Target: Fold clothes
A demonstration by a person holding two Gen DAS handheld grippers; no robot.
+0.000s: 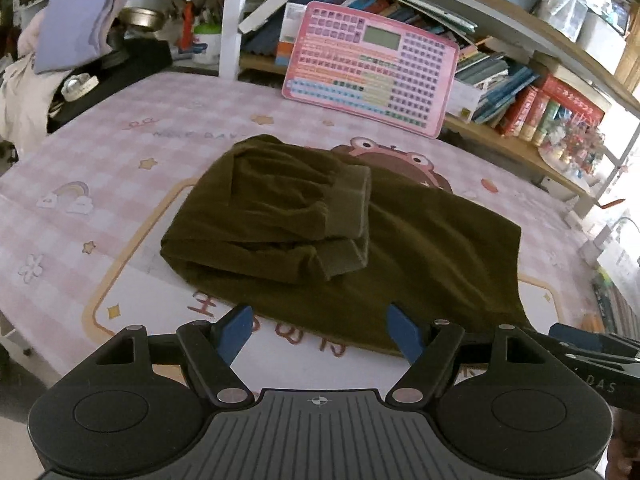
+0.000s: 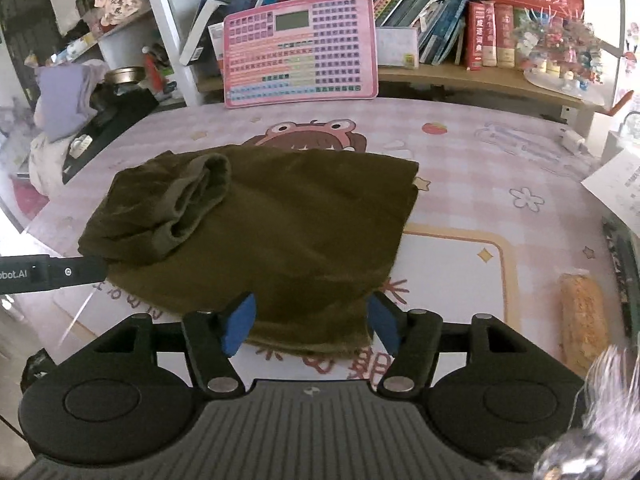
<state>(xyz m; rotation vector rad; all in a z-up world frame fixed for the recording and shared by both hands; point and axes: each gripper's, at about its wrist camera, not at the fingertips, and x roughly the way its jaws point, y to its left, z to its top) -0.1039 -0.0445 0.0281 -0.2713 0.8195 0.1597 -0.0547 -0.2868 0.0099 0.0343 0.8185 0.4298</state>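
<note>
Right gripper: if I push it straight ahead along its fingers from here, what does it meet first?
Most likely the olive garment: its near hem lies between the open right gripper fingertips. Beyond it sit the tablecloth and the pink keyboard toy. Height above the cloth is unclear.

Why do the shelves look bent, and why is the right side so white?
Left wrist view: the fisheye lens bows the shelves, and daylight washes out the right edge. Right wrist view: the same bending, glare at the right, and a blurred furry thing in the near corner; the garment stays sharp but dark.
</note>
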